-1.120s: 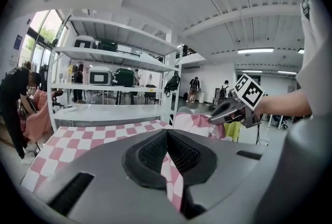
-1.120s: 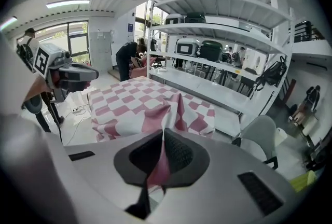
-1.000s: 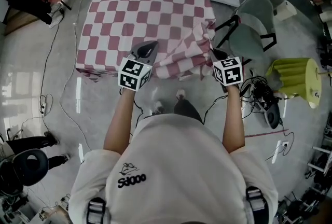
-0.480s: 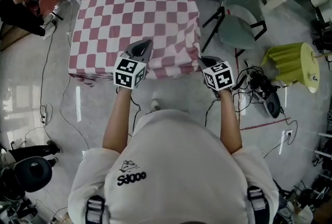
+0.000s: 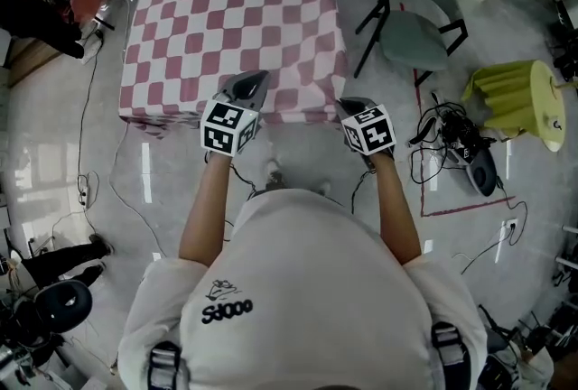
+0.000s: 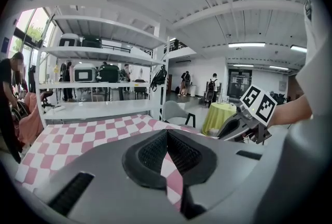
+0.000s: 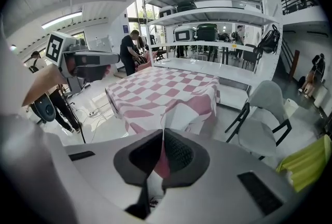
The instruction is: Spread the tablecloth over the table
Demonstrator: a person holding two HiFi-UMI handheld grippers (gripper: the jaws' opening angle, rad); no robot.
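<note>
Both of my grippers are clamped down tight on fabric. The left gripper (image 6: 166,154) pinches a fold of the tablecloth (image 5: 230,27) between its pads, and the right gripper (image 7: 162,153) has a thin pinch of the same cloth. The main risk from here is overpulling. The cloth already lies flat over most of the table (image 7: 136,127), so drawing both hands further toward me could drag the far hem off the top and leave that end bare. An uneven pull could skew the checks, because the left gripper holds the near edge well in from the left corner while the right one sits at the near right corner. That left corner hangs unsupported and looks a little bunched. The pinches are narrow, so a sharp tug could also slip the cloth out of the pads. I cannot tell from the head view whether the white strip beyond the far hem is this table or another one behind it. The cloth stretches away from both grippers across the top, and its near edge hangs just below them. A chair (image 5: 420,13) stands near the right side.
</note>
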